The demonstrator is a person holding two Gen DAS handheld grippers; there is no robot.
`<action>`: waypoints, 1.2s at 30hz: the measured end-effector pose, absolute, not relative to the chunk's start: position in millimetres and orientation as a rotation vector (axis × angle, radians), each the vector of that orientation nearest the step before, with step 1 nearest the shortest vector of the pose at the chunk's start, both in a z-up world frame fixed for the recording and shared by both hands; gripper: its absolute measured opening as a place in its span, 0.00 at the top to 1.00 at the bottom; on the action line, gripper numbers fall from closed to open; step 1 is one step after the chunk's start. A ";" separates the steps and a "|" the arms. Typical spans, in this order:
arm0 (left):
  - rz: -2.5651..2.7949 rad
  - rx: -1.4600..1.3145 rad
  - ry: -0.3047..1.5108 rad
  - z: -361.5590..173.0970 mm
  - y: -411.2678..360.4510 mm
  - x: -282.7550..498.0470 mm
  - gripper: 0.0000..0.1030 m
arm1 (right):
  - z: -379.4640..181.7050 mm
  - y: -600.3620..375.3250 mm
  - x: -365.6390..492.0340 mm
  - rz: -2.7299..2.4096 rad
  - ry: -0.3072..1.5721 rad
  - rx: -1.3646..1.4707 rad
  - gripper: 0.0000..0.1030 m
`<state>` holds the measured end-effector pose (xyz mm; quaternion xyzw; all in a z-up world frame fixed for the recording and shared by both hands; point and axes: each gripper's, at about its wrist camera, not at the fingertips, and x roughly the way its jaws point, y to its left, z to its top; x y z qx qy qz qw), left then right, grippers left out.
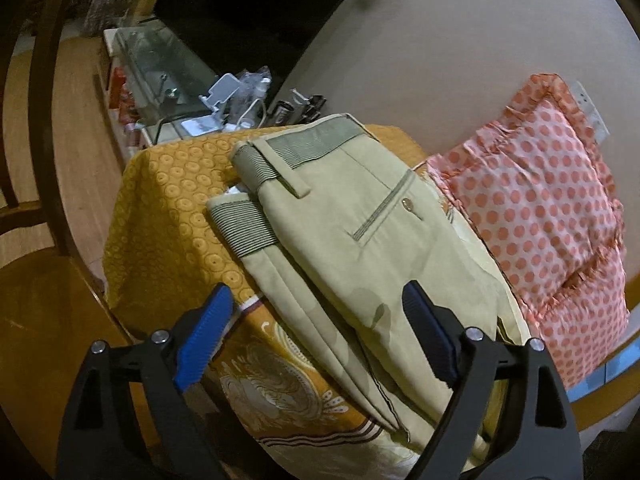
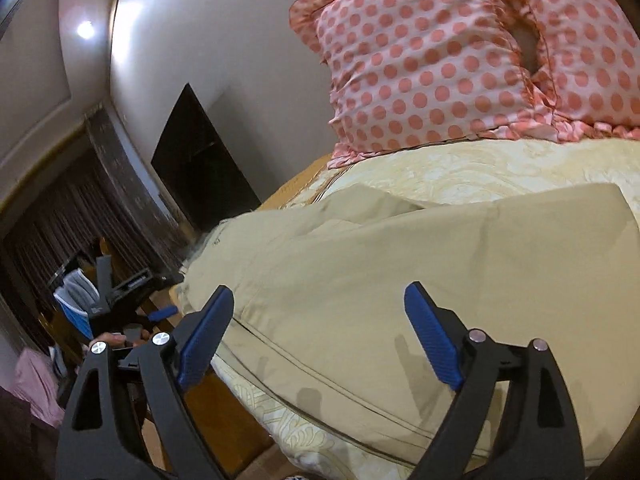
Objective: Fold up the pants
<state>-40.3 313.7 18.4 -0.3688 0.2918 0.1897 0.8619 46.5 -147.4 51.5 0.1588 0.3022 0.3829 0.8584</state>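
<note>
Beige pants [image 1: 360, 240] lie folded lengthwise on the bed, waistband at the far end with a buttoned back pocket facing up. My left gripper [image 1: 318, 300] is open and empty, hovering above the legs. In the right wrist view the pants [image 2: 400, 272] spread across the bedspread, with a fold at the right. My right gripper [image 2: 320, 304] is open and empty, just above the fabric. The other gripper [image 2: 120, 300] shows at the far left of the right wrist view.
A pink polka-dot pillow [image 1: 540, 216] [image 2: 460, 52] lies against the wall beside the pants. A yellow patterned bedspread [image 1: 176, 208] covers the bed. A glass-topped stand [image 1: 168, 64] with small items stands beyond the bed. A dark TV [image 2: 200, 160] hangs on the wall.
</note>
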 end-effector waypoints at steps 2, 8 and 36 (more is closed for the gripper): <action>0.399 -0.766 0.599 21.1 311.1 -42.6 0.27 | 47.7 -149.3 45.3 0.808 0.639 0.339 0.13; 0.384 -0.769 0.625 22.3 318.4 -35.7 0.29 | 41.4 -154.7 51.2 0.830 0.651 0.354 0.13; -0.519 0.282 0.570 104.8 -47.6 36.2 0.92 | 43.4 -330.6 64.1 0.550 0.543 0.772 0.01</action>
